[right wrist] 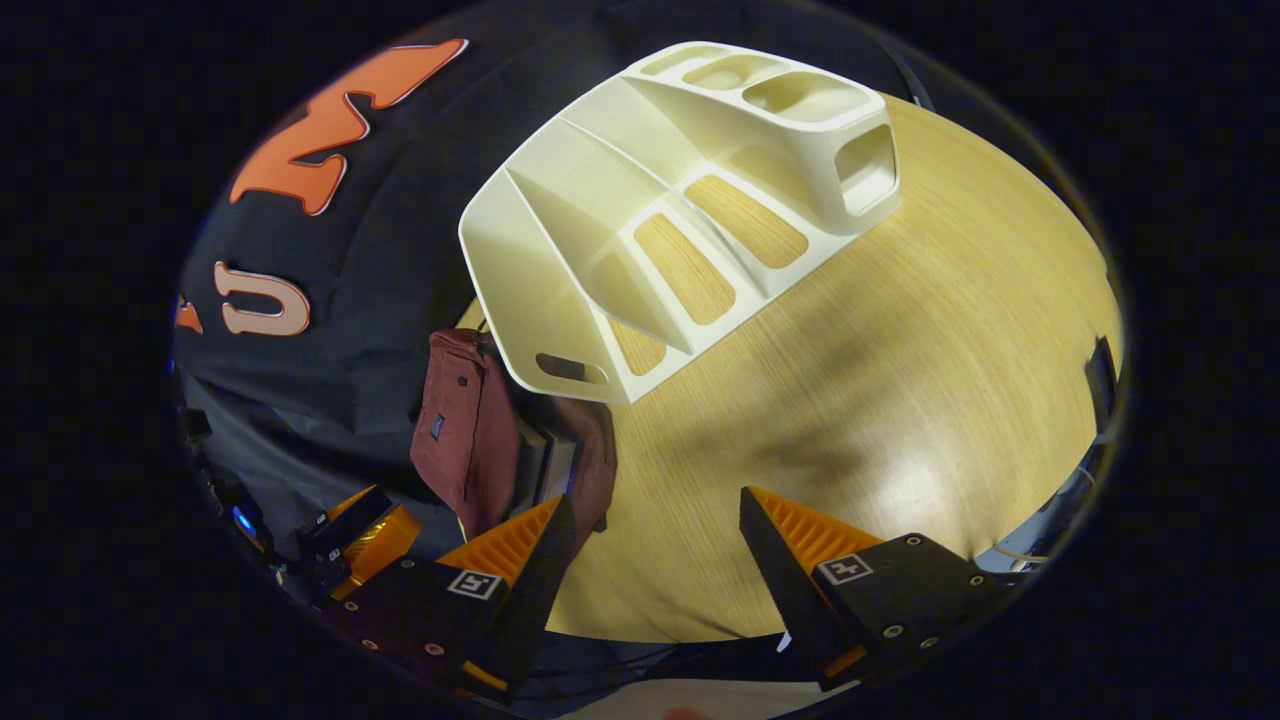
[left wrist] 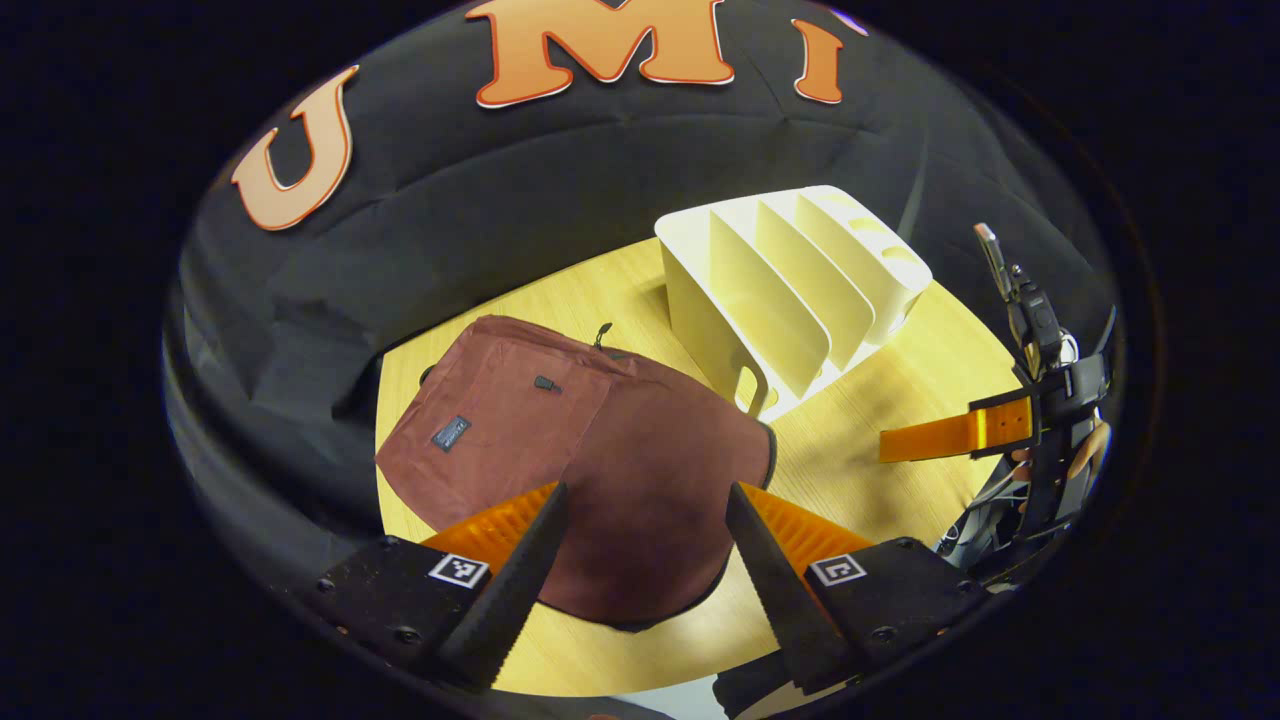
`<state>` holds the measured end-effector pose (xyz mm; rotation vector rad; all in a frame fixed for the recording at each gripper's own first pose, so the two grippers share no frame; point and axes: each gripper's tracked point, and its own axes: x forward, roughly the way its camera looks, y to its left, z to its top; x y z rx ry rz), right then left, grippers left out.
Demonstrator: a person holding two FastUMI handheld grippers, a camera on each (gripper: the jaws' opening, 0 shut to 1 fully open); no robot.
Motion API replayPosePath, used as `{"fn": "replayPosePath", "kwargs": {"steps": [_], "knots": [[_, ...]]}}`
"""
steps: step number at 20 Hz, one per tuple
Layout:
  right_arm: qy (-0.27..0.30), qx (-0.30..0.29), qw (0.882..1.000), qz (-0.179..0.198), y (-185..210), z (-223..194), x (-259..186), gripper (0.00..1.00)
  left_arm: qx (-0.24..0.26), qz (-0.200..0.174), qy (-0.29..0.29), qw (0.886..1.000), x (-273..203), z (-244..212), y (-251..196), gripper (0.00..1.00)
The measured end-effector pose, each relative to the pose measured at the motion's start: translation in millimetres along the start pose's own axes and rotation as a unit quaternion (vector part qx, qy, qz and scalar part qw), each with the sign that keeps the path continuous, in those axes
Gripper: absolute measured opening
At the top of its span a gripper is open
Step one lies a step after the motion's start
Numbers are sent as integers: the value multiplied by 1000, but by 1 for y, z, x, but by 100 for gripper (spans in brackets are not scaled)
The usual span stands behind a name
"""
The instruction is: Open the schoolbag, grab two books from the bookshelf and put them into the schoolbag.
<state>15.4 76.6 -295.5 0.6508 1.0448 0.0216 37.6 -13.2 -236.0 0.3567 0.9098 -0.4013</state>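
The left gripper (left wrist: 645, 500) is held released above the schoolbag (left wrist: 560, 460) on the table (left wrist: 860, 450); the right gripper (right wrist: 655, 510) is likewise released, near the bookshelf (right wrist: 640, 200).

Matt cloth schoolbag (left wrist: 560, 440); smooth plastic bookshelf (right wrist: 640, 200); wood-grain table (right wrist: 900, 380).
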Motion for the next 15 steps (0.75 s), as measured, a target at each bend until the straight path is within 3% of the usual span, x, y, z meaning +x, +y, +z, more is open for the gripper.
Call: {"fn": "replayPosePath", "kwargs": {"steps": [4, 7, 10, 15], "knots": [[-46, -79, 996, -13, -18, 42, -31, 98, -55, 35, -59, 996, -6, 21, -20, 98], [-123, -149, 981, -12, -13, 91, -72, 98, -106, 64, -135, 983, -26, 63, -18, 98], [-226, -212, 951, -6, 7, 141, -118, 98, -141, 92, -218, 961, -56, 105, -12, 98], [-373, -267, 889, 6, 35, 189, -184, 97, -133, 146, -336, 921, -124, 163, 13, 100]]}}
